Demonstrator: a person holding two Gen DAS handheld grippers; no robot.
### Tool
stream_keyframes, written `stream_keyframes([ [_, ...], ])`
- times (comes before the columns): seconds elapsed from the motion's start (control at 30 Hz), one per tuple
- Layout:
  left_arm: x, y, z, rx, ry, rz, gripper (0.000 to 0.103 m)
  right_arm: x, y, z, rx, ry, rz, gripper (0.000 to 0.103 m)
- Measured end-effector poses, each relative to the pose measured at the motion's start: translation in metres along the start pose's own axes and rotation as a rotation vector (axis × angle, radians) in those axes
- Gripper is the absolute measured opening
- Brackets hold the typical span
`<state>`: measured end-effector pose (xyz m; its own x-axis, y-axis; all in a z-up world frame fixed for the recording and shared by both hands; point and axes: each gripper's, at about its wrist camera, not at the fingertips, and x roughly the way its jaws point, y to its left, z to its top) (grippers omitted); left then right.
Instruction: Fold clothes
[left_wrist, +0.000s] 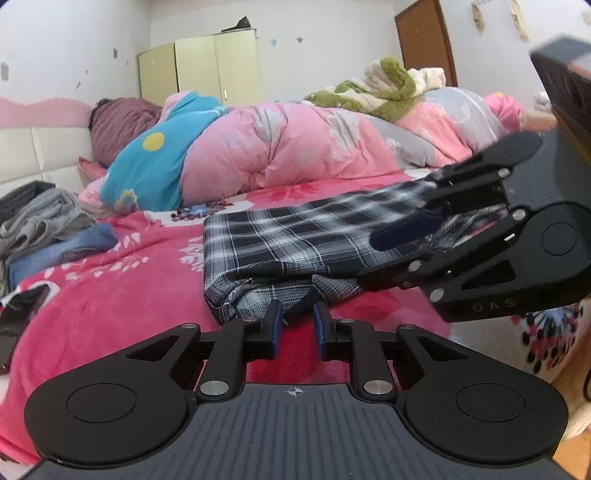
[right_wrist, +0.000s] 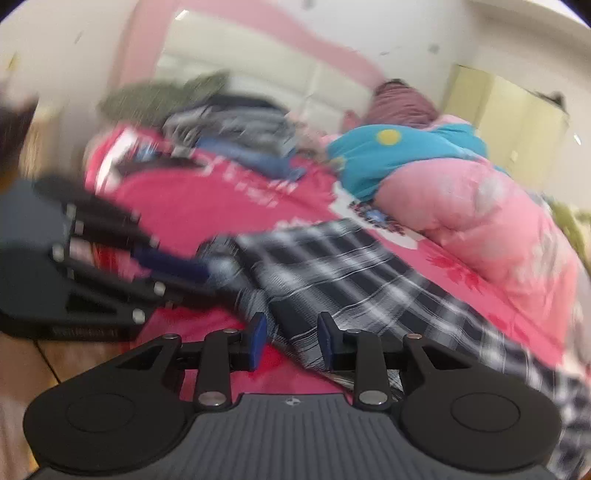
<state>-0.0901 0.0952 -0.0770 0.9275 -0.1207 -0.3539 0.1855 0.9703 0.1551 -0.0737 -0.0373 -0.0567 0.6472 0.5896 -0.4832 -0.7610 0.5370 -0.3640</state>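
Plaid garment (left_wrist: 280, 240), black, grey and white check, lies partly folded on the bed's pink flowered blanket (left_wrist: 122, 295). Its near corner is bunched and doubled over, just in front of the left hand-held gripper (left_wrist: 297, 325).

Left hand-held gripper: jaws a narrow gap apart, blue pads (left_wrist: 275, 328) clear of the cloth on their inner faces; a dark fold of the garment sits at the mouth of the gap, pads not pressing on it. Nothing held.

Right hand-held gripper (right_wrist: 291, 341): jaws parted moderately. In the right wrist view, plaid cloth runs through the gap between the blue pads (right_wrist: 257, 339); the view is motion-blurred, and the pads stand apart from the fabric, not clamped. In the left wrist view the same gripper (left_wrist: 402, 229) comes in from the right, tilted on its side, over the garment's far right part.

Beyond the garment: a rolled pink quilt (left_wrist: 295, 147) with a blue patterned part (left_wrist: 155, 166) along the far side of the bed. Green and cream plush blanket (left_wrist: 388, 85) on top of it. Heap of grey and blue clothes (left_wrist: 48, 229) at left near the headboard. Pale yellow wardrobe (left_wrist: 199, 70) against the back wall; brown door (left_wrist: 424, 40) at right.
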Motion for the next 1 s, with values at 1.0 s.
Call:
stream_keyframes([
  [1.0,0.021,0.039,0.005,-0.093,-0.019,-0.043,0.033,0.031,-0.013,0.001,0.366,-0.027,0.061,0.001],
])
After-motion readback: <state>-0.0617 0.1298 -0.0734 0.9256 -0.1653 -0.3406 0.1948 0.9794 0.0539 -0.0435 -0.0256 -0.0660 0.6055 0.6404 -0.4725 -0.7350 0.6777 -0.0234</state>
